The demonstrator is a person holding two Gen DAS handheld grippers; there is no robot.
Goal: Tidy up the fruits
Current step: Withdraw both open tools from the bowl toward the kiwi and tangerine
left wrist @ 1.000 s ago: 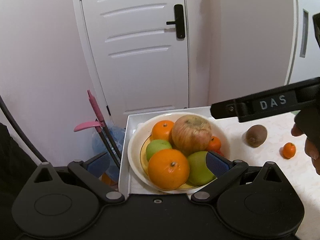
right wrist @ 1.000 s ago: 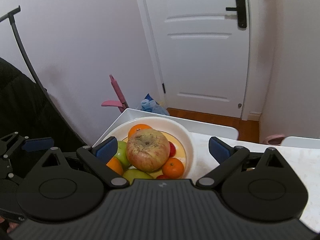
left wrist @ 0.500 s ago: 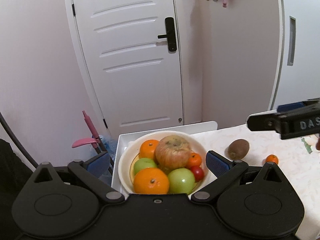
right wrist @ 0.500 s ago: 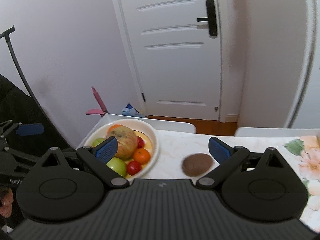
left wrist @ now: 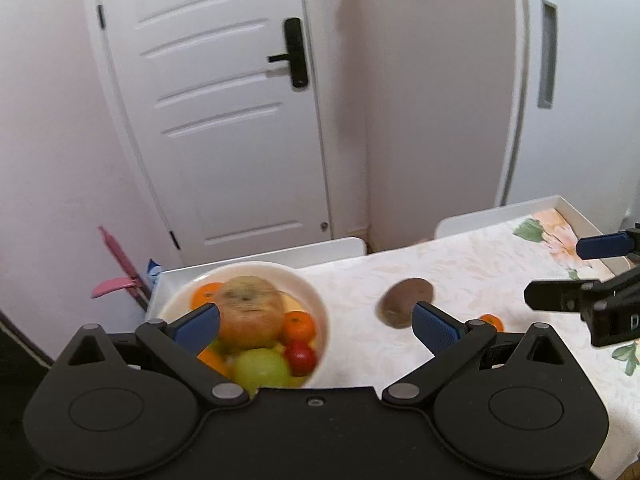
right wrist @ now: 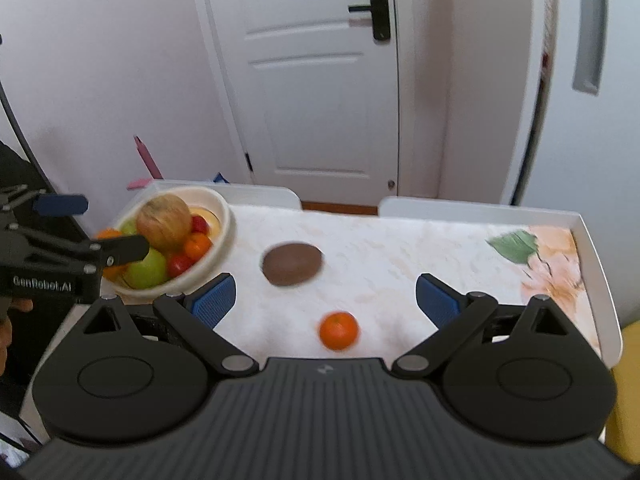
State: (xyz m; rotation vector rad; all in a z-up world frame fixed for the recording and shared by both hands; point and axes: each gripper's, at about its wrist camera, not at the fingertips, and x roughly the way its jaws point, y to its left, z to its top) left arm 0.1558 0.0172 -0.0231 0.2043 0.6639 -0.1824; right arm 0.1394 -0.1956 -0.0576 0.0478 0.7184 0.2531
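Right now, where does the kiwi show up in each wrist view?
Left wrist: the kiwi lies right of centre on the tablecloth, partly behind the left gripper's right fingertip.
Right wrist: the kiwi lies centre-left, beyond the small orange.
Shared landmark: the fruit bowl sits to the kiwi's left in both.

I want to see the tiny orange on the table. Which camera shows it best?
The right wrist view: the small orange sits whole on the table, between the open right gripper's fingers. The left wrist view shows only a sliver of it, behind the left gripper's finger.
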